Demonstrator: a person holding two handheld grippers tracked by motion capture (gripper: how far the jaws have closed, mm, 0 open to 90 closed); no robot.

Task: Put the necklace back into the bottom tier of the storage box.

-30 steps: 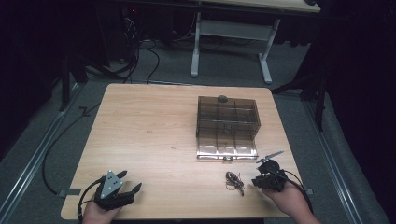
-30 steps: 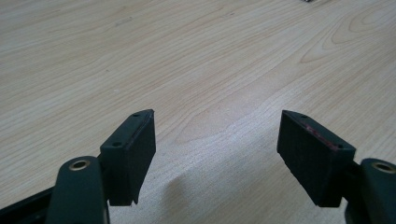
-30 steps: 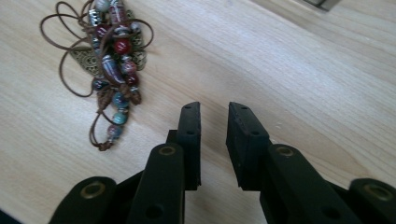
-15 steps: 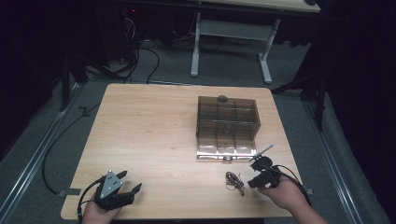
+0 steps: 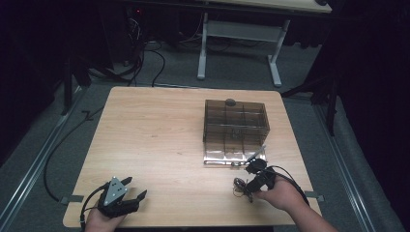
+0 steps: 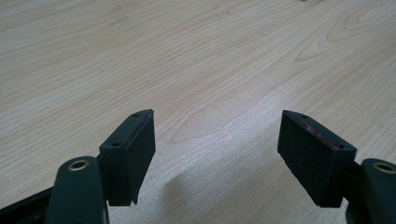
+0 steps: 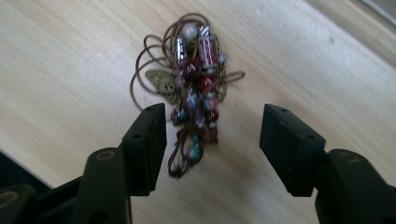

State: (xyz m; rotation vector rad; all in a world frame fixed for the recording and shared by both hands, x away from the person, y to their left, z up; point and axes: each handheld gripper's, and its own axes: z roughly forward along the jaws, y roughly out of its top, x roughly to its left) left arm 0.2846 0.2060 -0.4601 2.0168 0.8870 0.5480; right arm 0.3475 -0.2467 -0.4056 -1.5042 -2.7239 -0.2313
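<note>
Wooden table (image 5: 159,145); right tongs (image 7: 212,128) parted over, possibly, beaded necklace (image 7: 194,79).

From my left gripper (image 6: 217,140) camera I see its two black jaws rising from the bottom edge, spread wide with a broad gap of bare wood between them. Nothing sits in that gap. The left-hand jaw shows its flat inner face and two small screw holes along the top edge; a brass-ringed hole marks the arm behind it. The right-hand jaw carries a thin reddish strip along its upper edge. Under them lies the table (image 6: 196,56), pale wood with wavy grain. A soft shadow falls on the wood just beside the left-hand jaw, low in the view.
</note>
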